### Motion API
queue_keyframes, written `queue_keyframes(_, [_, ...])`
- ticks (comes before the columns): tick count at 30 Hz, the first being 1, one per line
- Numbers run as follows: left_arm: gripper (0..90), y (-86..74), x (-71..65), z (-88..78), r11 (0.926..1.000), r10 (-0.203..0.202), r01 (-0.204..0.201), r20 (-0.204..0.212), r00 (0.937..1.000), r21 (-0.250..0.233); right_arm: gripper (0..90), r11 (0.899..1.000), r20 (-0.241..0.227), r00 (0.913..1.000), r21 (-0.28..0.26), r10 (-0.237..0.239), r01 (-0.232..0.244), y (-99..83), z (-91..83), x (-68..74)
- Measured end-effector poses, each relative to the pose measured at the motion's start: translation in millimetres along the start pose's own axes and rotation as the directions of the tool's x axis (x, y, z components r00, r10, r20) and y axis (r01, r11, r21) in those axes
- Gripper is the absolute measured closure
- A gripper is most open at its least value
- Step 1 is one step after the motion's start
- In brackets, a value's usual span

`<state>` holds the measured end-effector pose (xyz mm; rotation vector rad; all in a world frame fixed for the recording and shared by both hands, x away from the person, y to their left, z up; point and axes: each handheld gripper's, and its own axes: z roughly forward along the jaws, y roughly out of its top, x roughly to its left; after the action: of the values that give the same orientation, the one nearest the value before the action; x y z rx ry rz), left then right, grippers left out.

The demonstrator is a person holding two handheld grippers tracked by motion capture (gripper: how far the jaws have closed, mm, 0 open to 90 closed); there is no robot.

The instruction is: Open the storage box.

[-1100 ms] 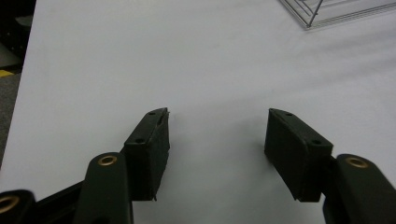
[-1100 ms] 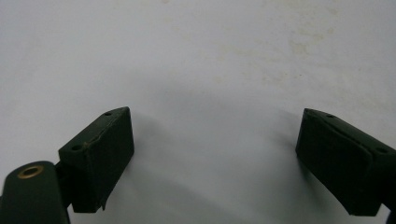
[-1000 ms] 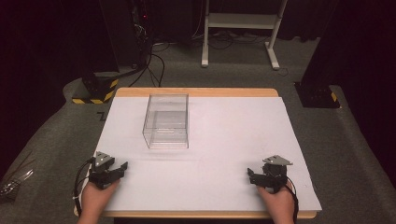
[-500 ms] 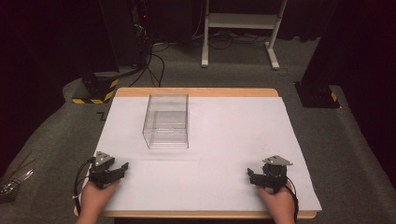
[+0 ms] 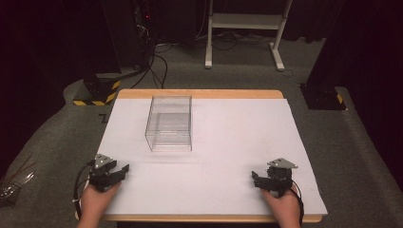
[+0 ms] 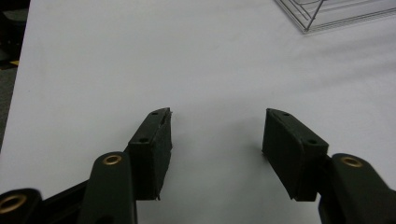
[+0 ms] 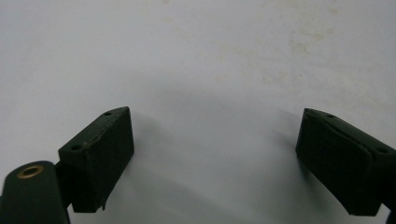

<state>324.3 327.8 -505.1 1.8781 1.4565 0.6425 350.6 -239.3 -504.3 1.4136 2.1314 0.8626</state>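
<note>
A clear plastic box (image 5: 170, 123) stands with nothing in it on the white-covered table (image 5: 237, 137), left of centre towards the far edge; its near corner shows in the left gripper view (image 6: 327, 14). My left gripper (image 5: 122, 170) rests near the front left corner, well short of the box. Its jaws (image 6: 217, 128) are open, have just been closing a little, and have only bare sheet between them. At the front right, my right gripper (image 5: 255, 179) lies on the sheet with its jaws (image 7: 215, 130) wide open over bare sheet.
A wooden table edge (image 5: 199, 94) borders the sheet at the far side. On the carpet beyond are a white stand (image 5: 242, 23), a black-and-yellow striped base (image 5: 97, 92) with cables, and a black base (image 5: 323, 97) at the right.
</note>
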Motion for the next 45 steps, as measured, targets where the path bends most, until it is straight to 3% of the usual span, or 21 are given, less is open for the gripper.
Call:
queue_keyframes(19, [45.5, 9.3, -10.8, -12.2, 0.9973, 0.034, -0.032, 0.037, 0.9987, -0.066, 11.2, 1.0, 0.0, 1.0, 0.001, 0.001, -0.001, 0.0, -0.1, 0.1])
queue_keyframes(34, [44.2, 16.4, -27.9, -17.9, 0.9919, 0.076, -0.068, 0.073, 0.9944, -0.107, 11.2, 1.0, 0.001, 1.0, 0.0, -0.001, 0.001, 0.0, 0.0, 0.1])
queue_keyframes(45, [44.3, 20.7, -40.0, -20.7, 0.9881, 0.088, -0.071, 0.117, 0.9893, -0.136, 11.2, 1.0, 0.001, 1.0, -0.001, -0.001, 0.001, 0.0, -0.1, 0.2])
